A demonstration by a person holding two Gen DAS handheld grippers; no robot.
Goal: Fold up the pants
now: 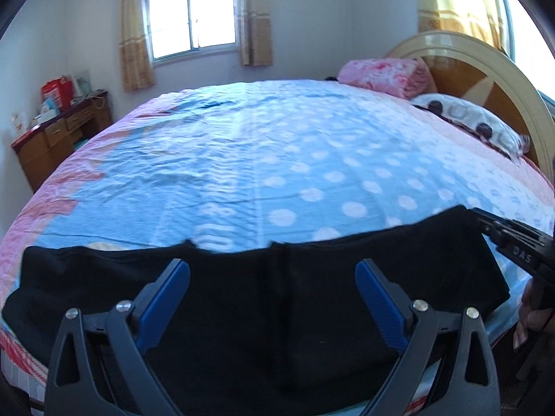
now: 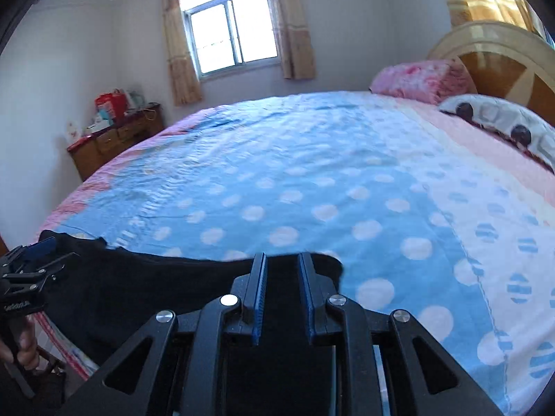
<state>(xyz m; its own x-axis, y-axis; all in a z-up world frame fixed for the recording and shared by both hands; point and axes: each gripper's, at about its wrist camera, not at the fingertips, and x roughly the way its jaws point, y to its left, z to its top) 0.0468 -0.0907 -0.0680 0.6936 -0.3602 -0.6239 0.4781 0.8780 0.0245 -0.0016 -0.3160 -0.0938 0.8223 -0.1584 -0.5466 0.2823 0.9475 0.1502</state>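
White letters "DAS" stand on the right gripper (image 1: 485, 223).

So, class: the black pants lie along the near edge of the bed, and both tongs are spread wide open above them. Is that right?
Not quite. The black pants do lie along the bed's near edge, but only the left tongs are spread wide. The right wrist view shows the right tongs nearly closed, a narrow gap between the fingers.

Premises: a domestic bedroom. A large bed (image 1: 277, 145) carries a blue polka-dot cover with pink edges; a curved wooden headboard (image 1: 485, 79) stands at its right end, with a pink folded blanket (image 1: 385, 72) and a patterned pillow (image 1: 468, 118) beside it. Curtained window (image 1: 190, 17) in far wall; wooden dresser (image 1: 52, 142) in left corner.
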